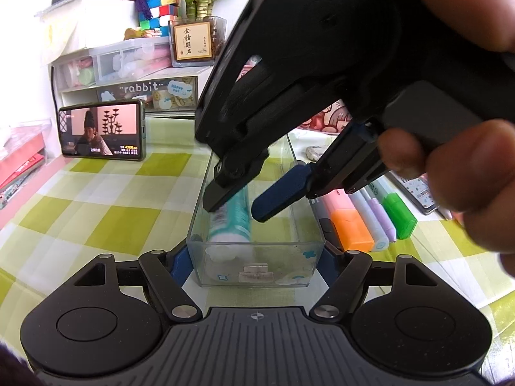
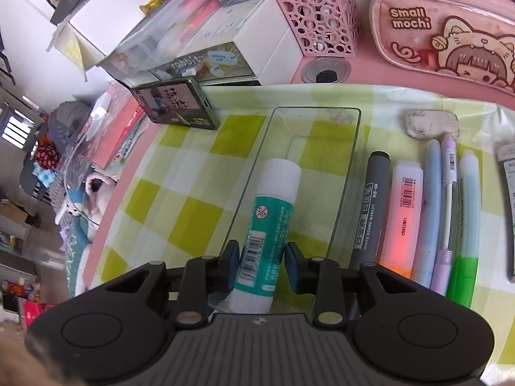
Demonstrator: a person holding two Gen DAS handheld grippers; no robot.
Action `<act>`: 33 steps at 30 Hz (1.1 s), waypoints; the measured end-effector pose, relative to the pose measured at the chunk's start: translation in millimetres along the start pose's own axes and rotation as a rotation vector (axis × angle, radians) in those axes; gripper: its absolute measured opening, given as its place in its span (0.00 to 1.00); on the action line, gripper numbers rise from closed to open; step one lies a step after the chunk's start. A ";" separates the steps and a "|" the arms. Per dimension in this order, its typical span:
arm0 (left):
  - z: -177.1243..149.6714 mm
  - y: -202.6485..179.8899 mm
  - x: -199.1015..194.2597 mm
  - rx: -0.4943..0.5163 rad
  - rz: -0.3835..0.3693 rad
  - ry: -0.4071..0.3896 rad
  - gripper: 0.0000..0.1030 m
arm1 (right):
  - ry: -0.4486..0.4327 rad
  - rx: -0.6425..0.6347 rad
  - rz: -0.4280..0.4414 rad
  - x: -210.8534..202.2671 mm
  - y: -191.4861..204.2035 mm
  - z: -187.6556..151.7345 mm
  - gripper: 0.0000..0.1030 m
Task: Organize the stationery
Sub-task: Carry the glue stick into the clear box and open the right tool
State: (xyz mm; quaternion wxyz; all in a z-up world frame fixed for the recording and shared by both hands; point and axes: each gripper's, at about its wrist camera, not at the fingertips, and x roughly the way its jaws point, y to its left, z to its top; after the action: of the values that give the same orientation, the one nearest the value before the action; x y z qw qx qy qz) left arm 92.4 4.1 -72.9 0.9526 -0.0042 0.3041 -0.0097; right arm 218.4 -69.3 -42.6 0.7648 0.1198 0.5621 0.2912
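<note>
A clear plastic box [image 1: 289, 259] lies lengthwise on the green checked cloth. My left gripper [image 1: 254, 265] is shut on its near end, one blue pad pressed to each side wall. A teal and white glue stick [image 2: 273, 199] lies inside the box along its left wall [image 2: 254, 173]. My right gripper [image 2: 262, 251] reaches down into the box and straddles the glue stick's lower end, pads slightly off it, so it stands open. In the left wrist view the right gripper [image 1: 236, 210] comes in from the upper right, held by a person's hand [image 1: 466, 167], over the glue stick [image 1: 231, 228].
Right of the box lie a grey whiteboard marker [image 2: 370, 212], an orange highlighter [image 2: 402, 212], pastel pens and a green highlighter [image 1: 399, 215]. An eraser [image 2: 431, 124], a pink pencil case [image 2: 444, 32] and a pink pen holder [image 2: 322, 22] sit behind. A phone [image 1: 103, 130] stands at left.
</note>
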 end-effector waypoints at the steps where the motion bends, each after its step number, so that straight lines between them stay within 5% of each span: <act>1: -0.1 0.2 0.2 0.000 -0.001 0.000 0.71 | 0.001 0.008 0.026 -2.3 -2.4 -0.6 0.29; 3: -0.9 -0.6 -1.1 0.004 -0.001 0.000 0.71 | -0.009 0.014 0.096 -8.8 -4.4 -1.9 0.30; 8: -1.0 -0.8 -1.2 0.006 0.000 -0.001 0.71 | -0.175 0.007 0.096 -45.7 -12.4 -7.5 0.30; 15: -1.4 -1.8 -1.5 0.007 0.002 -0.001 0.71 | -0.354 0.056 -0.017 -91.1 -53.0 -17.9 0.31; 23: -0.8 -1.9 -0.1 0.008 0.009 -0.002 0.71 | -0.339 0.170 -0.139 -78.4 -102.9 -36.0 0.31; 33: -0.9 -1.7 -0.2 0.009 0.008 -0.002 0.71 | -0.309 0.066 -0.264 -64.0 -90.6 -28.6 0.30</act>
State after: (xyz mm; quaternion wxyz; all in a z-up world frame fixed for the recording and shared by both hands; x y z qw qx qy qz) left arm 91.6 2.5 -73.5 0.9529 0.0011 0.3031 -0.0071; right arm 207.3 -183.1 -48.0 0.8691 0.1132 0.4580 0.1483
